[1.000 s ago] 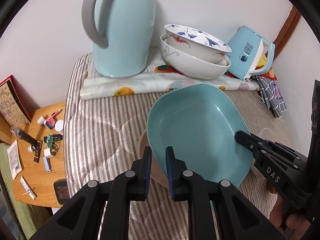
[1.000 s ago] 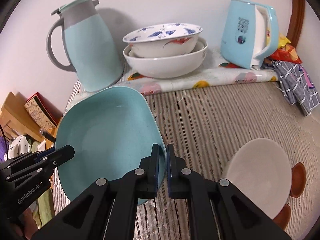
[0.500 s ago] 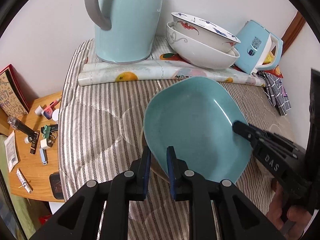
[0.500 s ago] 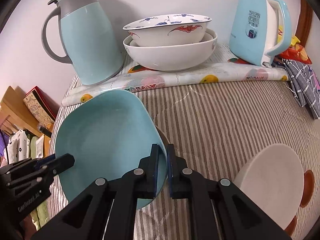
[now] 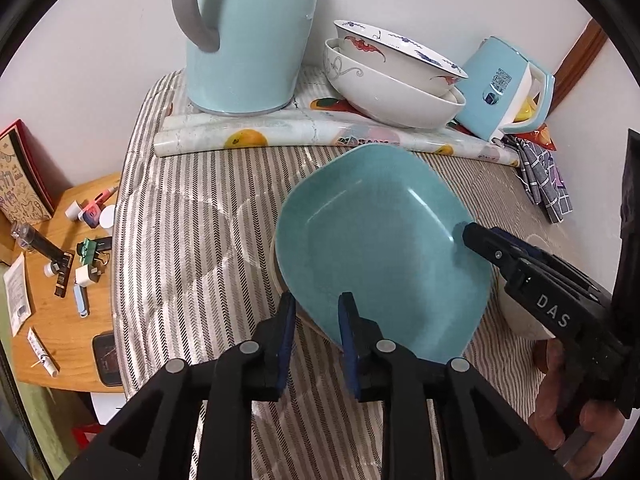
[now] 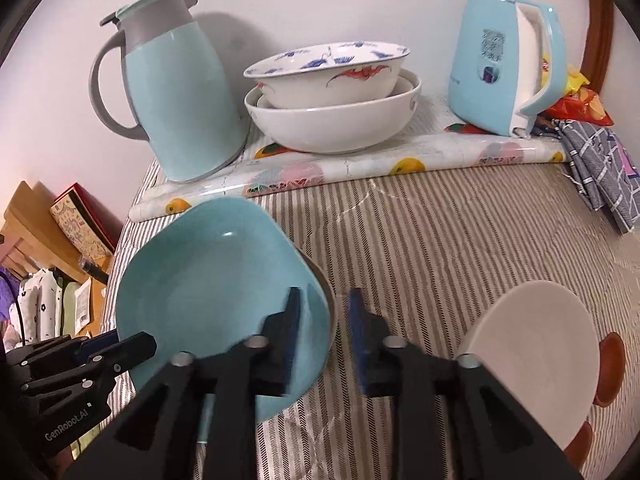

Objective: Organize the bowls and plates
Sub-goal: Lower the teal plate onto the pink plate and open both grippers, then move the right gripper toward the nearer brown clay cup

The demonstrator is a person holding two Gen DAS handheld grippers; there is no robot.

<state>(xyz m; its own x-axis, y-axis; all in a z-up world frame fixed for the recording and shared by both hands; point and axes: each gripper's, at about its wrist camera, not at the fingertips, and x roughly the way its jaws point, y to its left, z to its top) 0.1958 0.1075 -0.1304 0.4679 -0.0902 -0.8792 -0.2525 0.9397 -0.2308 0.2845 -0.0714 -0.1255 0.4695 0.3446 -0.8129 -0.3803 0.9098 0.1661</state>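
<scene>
Both sets of jaws now stand apart around the rim of the teal dish (image 5: 384,248); half a second ago each was clamped on it. The left gripper (image 5: 316,320) straddles the near edge with a visible gap on either side of the rim, and the right gripper (image 6: 325,320) has spread wider, one finger inside the dish and the other outside it, blurred with motion. That reads as a release: the dish has been set down and stacked on a darker, round-edged plate (image 6: 326,288), only a sliver of which shows beneath it. One stacking step looks done, and the grippers are free to back away.

The dish is a rounded square, so it has no strong long axis. It sits open side up, one corner pointing toward the back edge of the bench (image 5: 192,240), where the rolled fruit-print cloth (image 5: 240,140) lies, and the opposite corner toward the front edge. It rests left of centre on the striped cover.

Further out, a pale plate (image 6: 536,344) waits near the right front corner, overlapping small brown saucers (image 6: 612,372). Two nested bowls (image 6: 332,120) stand at the back edge between a teal jug (image 6: 176,92) and a kettle (image 6: 496,64).
</scene>
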